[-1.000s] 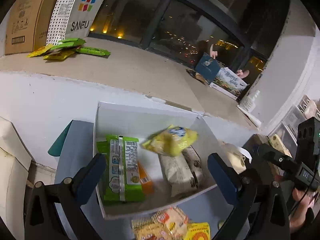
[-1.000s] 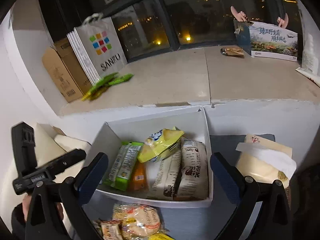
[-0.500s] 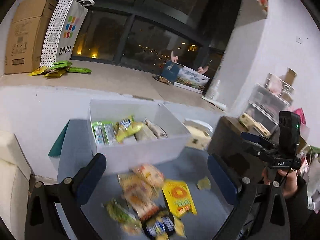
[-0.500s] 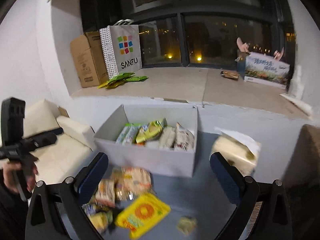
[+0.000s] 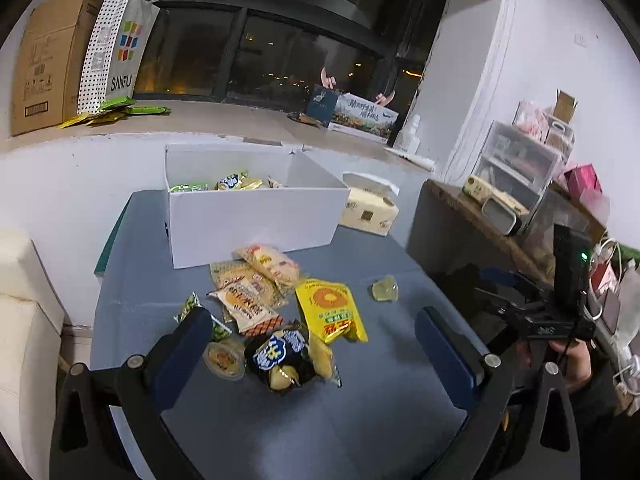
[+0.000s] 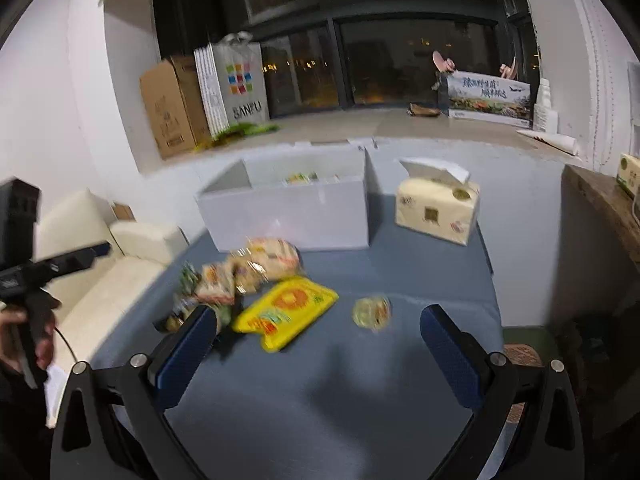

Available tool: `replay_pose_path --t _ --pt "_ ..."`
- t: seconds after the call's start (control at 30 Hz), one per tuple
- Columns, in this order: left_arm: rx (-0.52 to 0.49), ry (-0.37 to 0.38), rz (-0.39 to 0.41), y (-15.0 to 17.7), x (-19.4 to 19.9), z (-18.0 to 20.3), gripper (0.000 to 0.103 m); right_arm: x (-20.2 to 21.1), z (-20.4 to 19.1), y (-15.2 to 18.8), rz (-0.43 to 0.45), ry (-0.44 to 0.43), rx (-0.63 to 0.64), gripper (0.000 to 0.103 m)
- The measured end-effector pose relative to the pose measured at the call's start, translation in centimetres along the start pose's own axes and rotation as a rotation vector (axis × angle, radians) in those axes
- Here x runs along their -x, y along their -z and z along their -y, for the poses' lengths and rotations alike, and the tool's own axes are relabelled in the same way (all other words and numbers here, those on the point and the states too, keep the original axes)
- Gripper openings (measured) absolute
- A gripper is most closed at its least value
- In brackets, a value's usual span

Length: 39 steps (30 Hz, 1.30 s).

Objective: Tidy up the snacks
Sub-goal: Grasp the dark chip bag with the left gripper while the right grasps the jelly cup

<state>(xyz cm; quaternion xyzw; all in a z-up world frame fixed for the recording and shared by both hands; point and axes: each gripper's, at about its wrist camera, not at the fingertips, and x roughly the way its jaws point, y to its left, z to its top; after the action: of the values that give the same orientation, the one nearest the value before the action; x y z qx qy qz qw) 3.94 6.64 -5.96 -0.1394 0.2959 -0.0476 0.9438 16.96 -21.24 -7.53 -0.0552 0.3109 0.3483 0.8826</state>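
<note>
Left wrist view: left gripper (image 5: 316, 344) spread wide, nothing held, hovering over blue table (image 5: 360, 420). Loose snack pile (image 5: 272, 312) sits between and just ahead of the fingertips, closer to the left finger (image 5: 184, 344). Left to right in the pile: small green packet (image 5: 190, 308) touching left fingertip edge, round sealed cup (image 5: 224, 356), two orange-and-clear crinkly cracker packs (image 5: 248, 296), one pale rice-cracker pack (image 5: 270, 264) on top toward the box, one glossy black bag (image 5: 280, 354), one flat yellow bag (image 5: 332, 310). Single small jelly cup (image 5: 385, 290) apart to the right, ahead of the right finger (image 5: 444, 348). White cardboard box (image 5: 256, 216) behind the pile, rectangular, open top, a few packets showing above rim; exact count inside not readable. One soft tissue pack (image 5: 370, 210) just right of the box.

Right wrist view, motion-blurred: right gripper (image 6: 318, 344) also spread wide, empty. Same pile (image 6: 240, 276) ahead-left, overlapping its left finger (image 6: 188, 344); yellow bag (image 6: 286, 310) between the fingers, jelly cup (image 6: 372, 312) right of centre, well short of the right finger (image 6: 448, 348). Box (image 6: 288, 216) beyond, tissue pack (image 6: 436, 204) to its right, separate. Cream sofa (image 6: 100, 256) off left table edge.
</note>
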Motion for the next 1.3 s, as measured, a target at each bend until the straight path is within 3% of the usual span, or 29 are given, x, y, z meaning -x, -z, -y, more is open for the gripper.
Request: replay_pose_path --t 0.2,0.53,0.57,0.63,0.67,0.97,1.03,1.1,1.17,1.3 --pt "-0.037 -0.017 -0.046 1.4 -1.2 0.5 0.103 -4.5 1.1 0.0 -0.084 0.076 0.055 0.103" --pt "-0.031 -0.042 -0.117 3.2 -2.7 -0.1 0.103 -14.5 3.9 0.3 -0.231 0.069 0.143 0.101" --pt "-0.030 -0.043 -0.123 3.3 -2.9 -0.3 0.103 -15.1 4.2 0.3 -0.238 0.051 0.141 0.095" --pt "-0.031 -0.045 -0.133 3.5 -3.2 -0.3 0.103 -15.9 4.5 0.4 -0.252 0.039 0.140 0.069" --pt "-0.031 -0.043 -0.138 3.6 -3.4 -0.3 0.103 -16.4 4.7 0.6 -0.276 0.039 0.142 0.050" --pt "-0.070 -0.046 -0.190 3.4 -5.8 -0.1 0.103 -14.1 4.2 1.1 -0.247 -0.030 0.113 0.048" --pt "-0.076 -0.049 -0.208 3.4 -6.7 -0.2 0.103 -12.1 3.8 0.9 -0.207 -0.074 0.080 0.033" --pt "-0.078 -0.054 -0.236 3.4 -8.1 -0.3 0.103 -10.6 3.3 0.7 -0.172 -0.092 0.056 0.003" --pt "-0.080 -0.064 -0.253 3.7 -8.8 -0.4 0.103 -9.0 2.5 0.8 -0.134 -0.069 0.089 0.004" --pt "-0.110 -0.059 -0.264 4.0 -9.4 0.2 0.103 -8.9 2.6 1.4 -0.163 -0.039 0.107 0.004"
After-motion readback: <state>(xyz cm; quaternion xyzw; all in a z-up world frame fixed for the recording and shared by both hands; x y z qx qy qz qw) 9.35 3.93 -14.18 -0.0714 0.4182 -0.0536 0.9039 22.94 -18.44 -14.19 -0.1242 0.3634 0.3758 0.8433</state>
